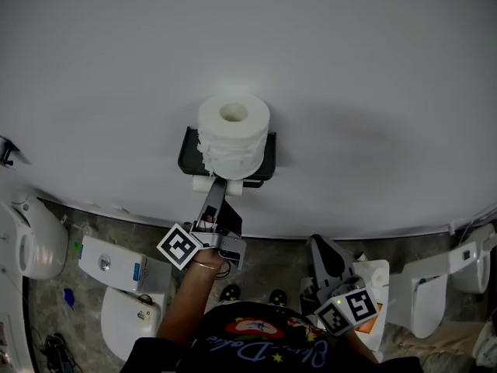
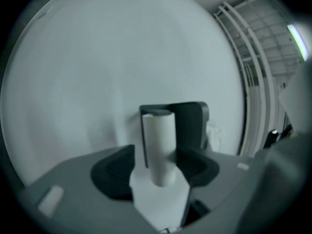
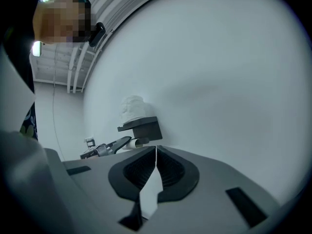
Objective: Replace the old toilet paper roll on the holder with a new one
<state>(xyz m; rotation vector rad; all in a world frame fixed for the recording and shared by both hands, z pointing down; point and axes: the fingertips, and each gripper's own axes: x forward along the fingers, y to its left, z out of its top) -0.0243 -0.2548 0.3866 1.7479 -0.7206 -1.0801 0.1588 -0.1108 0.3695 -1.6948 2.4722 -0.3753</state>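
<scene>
A full white toilet paper roll (image 1: 233, 134) stands upright on the top shelf of the black wall holder (image 1: 186, 158). Under the shelf, the bare white cardboard tube (image 1: 200, 183) lies crosswise. My left gripper (image 1: 217, 189) reaches up to it, jaws open. In the left gripper view the tube (image 2: 158, 140) sits in the gap between the jaws, with space on both sides, in front of the holder (image 2: 192, 121). My right gripper (image 1: 322, 255) hangs lower right, shut and empty, facing the wall; its view shows the roll (image 3: 132, 108), the holder (image 3: 146, 128) and the left gripper (image 3: 109, 147).
A plain white wall fills the upper part of the head view. On the floor below stand white toilets at left (image 1: 35, 243) and right (image 1: 435, 286), and a cistern with a button (image 1: 109, 263). The person's forearm (image 1: 190, 301) rises from the bottom.
</scene>
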